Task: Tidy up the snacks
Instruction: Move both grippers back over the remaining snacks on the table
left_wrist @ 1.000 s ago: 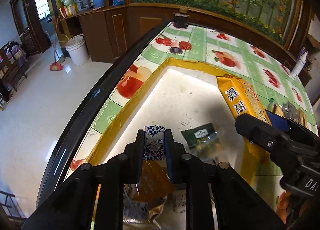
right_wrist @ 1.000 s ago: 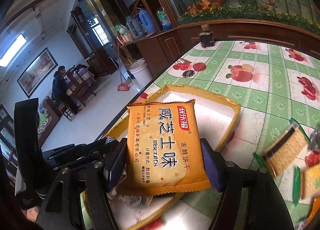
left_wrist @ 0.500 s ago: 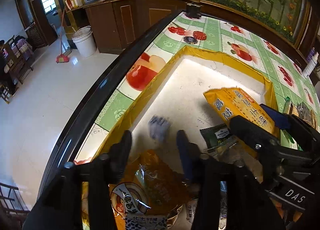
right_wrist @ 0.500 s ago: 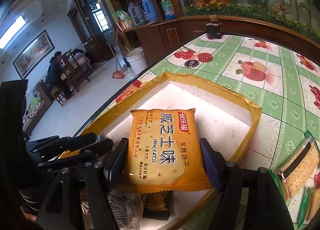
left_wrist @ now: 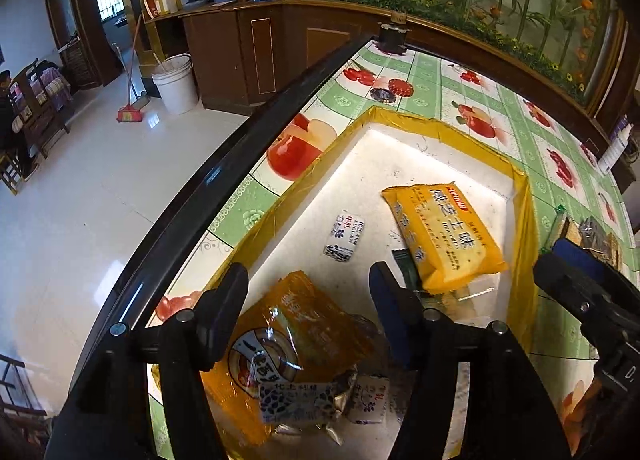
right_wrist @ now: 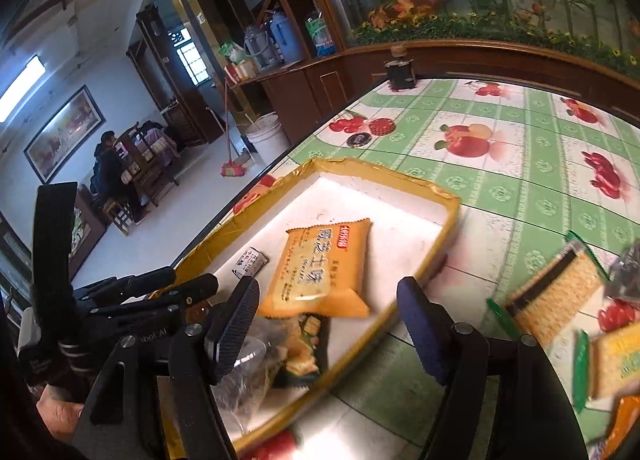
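A shallow white tray with a yellow taped rim (left_wrist: 524, 204) (right_wrist: 384, 170) lies on the fruit-print tablecloth. An orange biscuit packet (left_wrist: 444, 236) (right_wrist: 320, 268) lies in it, resting partly on a dark green packet (left_wrist: 406, 266) (right_wrist: 306, 344). A small blue-and-white candy (left_wrist: 345, 236) (right_wrist: 250, 260) lies on the tray floor. My left gripper (left_wrist: 308, 300) is open and empty above an orange bag (left_wrist: 296, 332). My right gripper (right_wrist: 328, 320) is open and empty just behind the biscuit packet.
Several loose snack packets (right_wrist: 556, 292) lie on the tablecloth right of the tray. A dark jar (right_wrist: 400, 74) stands at the table's far corner. The table's black edge (left_wrist: 224, 176) runs along the left, with open floor and a white bucket (left_wrist: 176, 82) beyond.
My left gripper opened and let the small candy fall into the tray. My right gripper opened and dropped the orange biscuit packet into the tray. Both grippers drew back.
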`<state>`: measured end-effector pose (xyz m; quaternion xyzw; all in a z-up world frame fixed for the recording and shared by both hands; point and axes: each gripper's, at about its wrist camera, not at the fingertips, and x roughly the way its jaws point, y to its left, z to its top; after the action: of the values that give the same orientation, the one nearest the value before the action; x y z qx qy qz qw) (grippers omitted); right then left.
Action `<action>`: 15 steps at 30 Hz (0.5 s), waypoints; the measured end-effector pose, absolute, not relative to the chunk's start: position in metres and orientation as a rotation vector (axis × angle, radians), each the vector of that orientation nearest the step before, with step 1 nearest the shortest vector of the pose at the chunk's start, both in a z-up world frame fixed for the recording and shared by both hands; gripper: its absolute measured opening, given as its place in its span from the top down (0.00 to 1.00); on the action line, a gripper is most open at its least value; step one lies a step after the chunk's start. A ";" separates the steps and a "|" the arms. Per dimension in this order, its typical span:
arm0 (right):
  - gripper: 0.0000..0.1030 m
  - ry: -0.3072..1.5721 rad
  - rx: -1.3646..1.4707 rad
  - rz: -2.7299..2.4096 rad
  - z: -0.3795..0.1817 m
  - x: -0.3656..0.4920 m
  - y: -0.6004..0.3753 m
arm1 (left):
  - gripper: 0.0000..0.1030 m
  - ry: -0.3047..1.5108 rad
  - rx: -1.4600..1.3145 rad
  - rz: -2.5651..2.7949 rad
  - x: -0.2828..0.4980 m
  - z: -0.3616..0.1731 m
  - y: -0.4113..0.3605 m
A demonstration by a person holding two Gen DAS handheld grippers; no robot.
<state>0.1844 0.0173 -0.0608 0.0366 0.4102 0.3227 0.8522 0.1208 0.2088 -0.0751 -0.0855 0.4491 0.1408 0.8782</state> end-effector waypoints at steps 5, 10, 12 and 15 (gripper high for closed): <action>0.29 0.857 0.118 0.647 -0.059 0.166 -0.018 | 0.39 0.908 -0.182 0.255 0.112 -0.063 0.193; 0.29 0.877 0.163 0.560 -0.070 0.151 -0.069 | 0.40 0.895 -0.156 0.188 0.111 -0.056 0.162; 0.29 0.884 0.190 0.516 -0.074 0.147 -0.091 | 0.40 0.897 -0.144 0.158 0.113 -0.055 0.148; 0.29 0.897 0.237 0.454 -0.082 0.143 -0.124 | 0.40 0.906 -0.125 0.116 0.115 -0.055 0.126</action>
<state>0.1431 -0.1241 -0.0816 0.1132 0.4287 0.2168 0.8697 0.1155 0.1257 -0.0554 -0.0601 0.4371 0.0561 0.8957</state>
